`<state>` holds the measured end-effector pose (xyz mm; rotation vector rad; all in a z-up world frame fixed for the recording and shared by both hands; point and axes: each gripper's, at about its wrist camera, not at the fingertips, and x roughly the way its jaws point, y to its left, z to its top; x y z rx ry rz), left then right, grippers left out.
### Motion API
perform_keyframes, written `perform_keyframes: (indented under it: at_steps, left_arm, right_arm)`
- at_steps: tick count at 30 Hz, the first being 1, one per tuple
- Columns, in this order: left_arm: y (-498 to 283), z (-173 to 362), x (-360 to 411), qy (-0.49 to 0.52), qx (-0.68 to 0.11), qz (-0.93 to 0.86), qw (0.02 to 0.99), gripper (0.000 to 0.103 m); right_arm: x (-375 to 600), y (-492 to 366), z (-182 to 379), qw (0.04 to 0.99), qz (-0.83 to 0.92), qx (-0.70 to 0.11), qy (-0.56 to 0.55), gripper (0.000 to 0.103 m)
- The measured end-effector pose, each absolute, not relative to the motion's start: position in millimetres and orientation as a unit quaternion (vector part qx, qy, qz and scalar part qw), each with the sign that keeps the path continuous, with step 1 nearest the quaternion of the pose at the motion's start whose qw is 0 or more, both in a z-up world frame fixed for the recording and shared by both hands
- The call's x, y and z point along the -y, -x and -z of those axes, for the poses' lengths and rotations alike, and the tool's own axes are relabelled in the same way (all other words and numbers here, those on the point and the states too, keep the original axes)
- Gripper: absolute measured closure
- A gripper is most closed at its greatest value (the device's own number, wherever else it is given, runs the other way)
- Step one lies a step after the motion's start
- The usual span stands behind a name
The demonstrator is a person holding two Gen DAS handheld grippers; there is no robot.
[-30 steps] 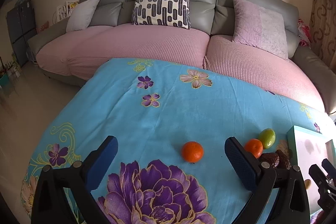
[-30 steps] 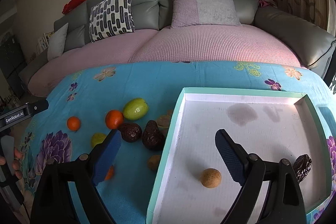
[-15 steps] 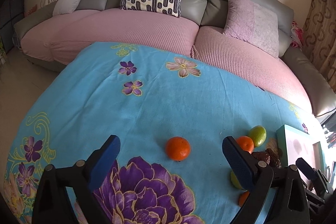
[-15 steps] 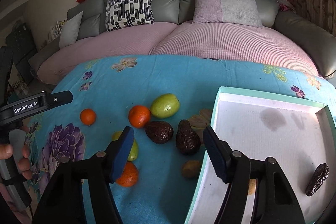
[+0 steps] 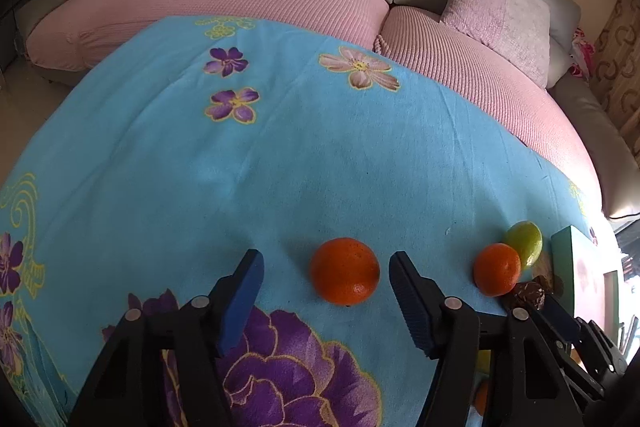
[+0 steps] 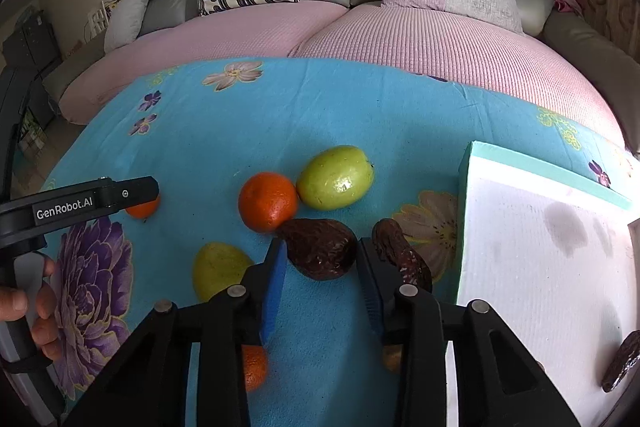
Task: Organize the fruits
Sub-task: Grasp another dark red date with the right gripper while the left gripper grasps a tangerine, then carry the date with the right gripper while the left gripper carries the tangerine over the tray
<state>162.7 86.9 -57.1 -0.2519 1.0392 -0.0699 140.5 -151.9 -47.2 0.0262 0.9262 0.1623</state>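
Left gripper (image 5: 325, 301) stands wide open around an orange (image 5: 345, 276), untouched; right gripper (image 6: 322, 277) is narrowed about a dark avocado (image 6: 319, 254), contact unclear.

Fruits (image 6: 336, 177) lie clustered on the tablecloth (image 6: 248, 123), left of the tray (image 6: 536, 259).
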Motion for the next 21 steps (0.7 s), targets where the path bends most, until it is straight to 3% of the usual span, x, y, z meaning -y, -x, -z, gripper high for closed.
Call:
perform_keyframes:
  at_steps: [2, 5, 8, 11, 21]
  left_arm:
    - [-163, 59, -88, 0.123, -0.496, 0.036, 0.859, 0.047]
    - [-162, 58, -87, 0.131, -0.495, 0.051, 0.858, 0.065]
    - [-161, 57, -83, 0.117, -0.493, 0.049, 0.86, 0.065]
    - [-160, 53, -81, 0.12, -0.49, 0.055, 0.862, 0.066]
    - [-149, 26, -68, 0.11, -0.462, 0.075, 0.877, 0.066]
  right_arm:
    - [153, -140, 47, 0.894, -0.079, -0.441, -0.012, 0.067]
    - [152, -140, 47, 0.895, -0.079, -0.439, -0.01, 0.067]
    - [153, -139, 46, 0.896, -0.08, -0.437, -0.011, 0.068]
    - [160, -134, 41, 0.899, -0.084, -0.43, -0.025, 0.078]
    - [175, -125, 25, 0.906, -0.087, -0.411, -0.046, 0.078]
